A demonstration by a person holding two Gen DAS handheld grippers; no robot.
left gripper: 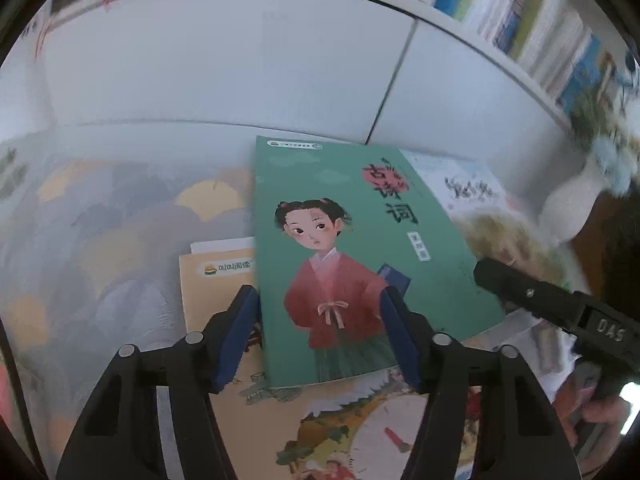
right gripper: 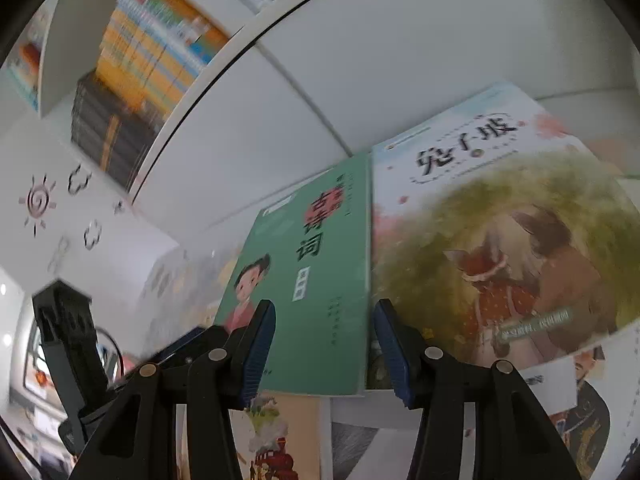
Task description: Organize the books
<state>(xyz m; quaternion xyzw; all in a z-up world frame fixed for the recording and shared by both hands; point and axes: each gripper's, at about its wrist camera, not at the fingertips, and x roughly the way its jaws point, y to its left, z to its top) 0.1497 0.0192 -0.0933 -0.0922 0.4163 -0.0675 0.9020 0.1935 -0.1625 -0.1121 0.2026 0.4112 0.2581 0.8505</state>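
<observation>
Many book spines (right gripper: 152, 68) packed upright, white shelf (right gripper: 256, 40)

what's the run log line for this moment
task: organize books | left gripper: open over green book | right gripper: open at green book edge | held: nothing

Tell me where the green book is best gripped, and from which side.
Probably the near bottom edge of the green book, approached from the front. It lies flat on top of the tan book, its bottom edge overhanging that cover, so one finger could likely slide under. The left gripper already straddles that end, open. The pale book lies close beside its right edge, so that side looks crowded.
</observation>
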